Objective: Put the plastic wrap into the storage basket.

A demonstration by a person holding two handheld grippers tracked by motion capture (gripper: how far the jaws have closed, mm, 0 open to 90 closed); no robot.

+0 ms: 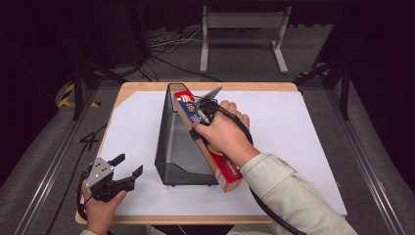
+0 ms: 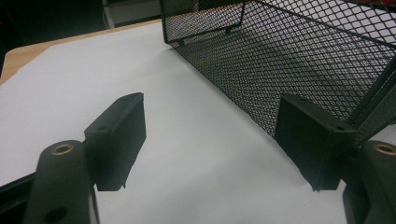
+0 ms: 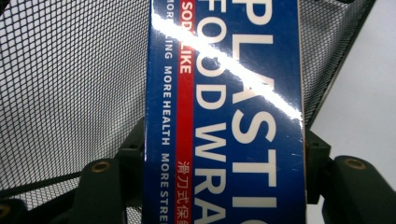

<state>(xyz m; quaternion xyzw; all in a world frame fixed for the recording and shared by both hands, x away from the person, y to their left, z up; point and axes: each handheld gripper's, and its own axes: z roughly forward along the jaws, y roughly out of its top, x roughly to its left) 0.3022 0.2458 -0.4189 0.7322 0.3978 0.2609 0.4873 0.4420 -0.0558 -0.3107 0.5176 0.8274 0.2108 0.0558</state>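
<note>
The high view is looking forward and down over the whole table [image 1: 313, 147]. The left gripper view is sitting low near the white sheet [image 2: 93, 84], facing the mesh basket [image 2: 299, 60] close by. The right gripper view is pressing close on the food-wrap box [image 3: 224, 112], sharing that basket with both other views.

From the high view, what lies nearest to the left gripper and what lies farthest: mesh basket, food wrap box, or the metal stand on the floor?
From the left gripper:
1. Mesh basket, just right of it.
2. Food wrap box, along the basket's far side.
3. Metal stand, on the floor beyond the table.
</note>
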